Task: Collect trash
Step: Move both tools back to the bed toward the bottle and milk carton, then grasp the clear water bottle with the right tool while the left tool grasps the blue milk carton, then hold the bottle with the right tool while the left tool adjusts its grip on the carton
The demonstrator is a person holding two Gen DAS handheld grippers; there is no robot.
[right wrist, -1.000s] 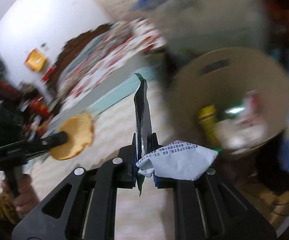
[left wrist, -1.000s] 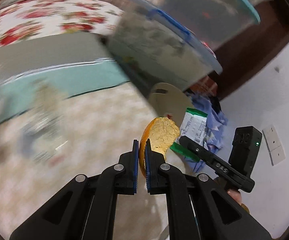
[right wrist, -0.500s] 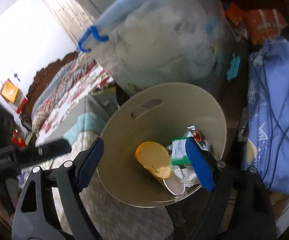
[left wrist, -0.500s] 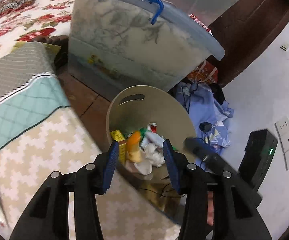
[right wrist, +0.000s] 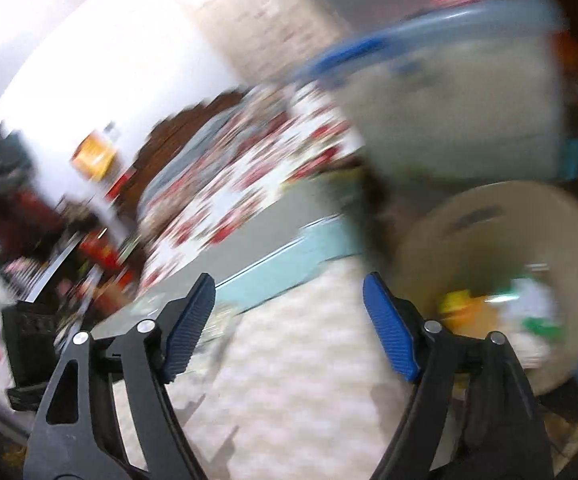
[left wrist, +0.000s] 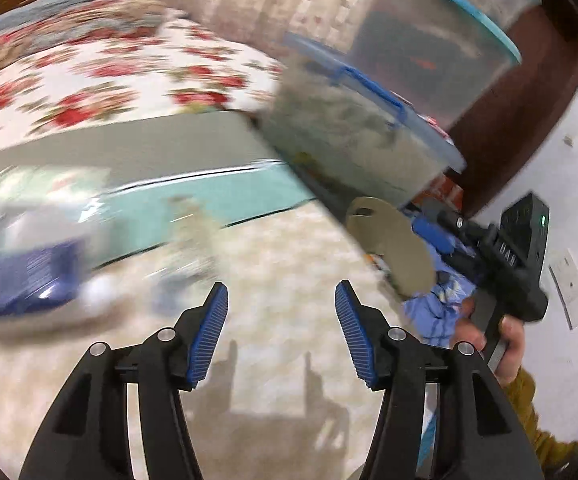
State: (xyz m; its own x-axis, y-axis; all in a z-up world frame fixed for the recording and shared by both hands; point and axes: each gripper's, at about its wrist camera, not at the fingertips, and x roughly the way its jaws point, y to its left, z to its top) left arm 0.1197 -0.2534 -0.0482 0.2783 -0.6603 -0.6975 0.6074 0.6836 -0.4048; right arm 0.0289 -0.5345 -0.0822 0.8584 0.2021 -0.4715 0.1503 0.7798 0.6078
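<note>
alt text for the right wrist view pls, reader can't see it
The right gripper is open and empty, its blue-padded fingers spread above a cream patterned bedcover. At right, a beige trash bin holds blurred scraps. The frame is motion-blurred; a floral blanket and a clear storage tub lie beyond.

Your left black two-finger gripper with blue ribbed pads gapes wide, empty. Your right matching gripper likewise; your right hand shows at three o'clock.

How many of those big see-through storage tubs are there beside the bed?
2. The lower tub, with a blue lid handle, stands right behind the beige trash bin. The teal-rimmed tub is stacked above it. Blur could hide more.
</note>
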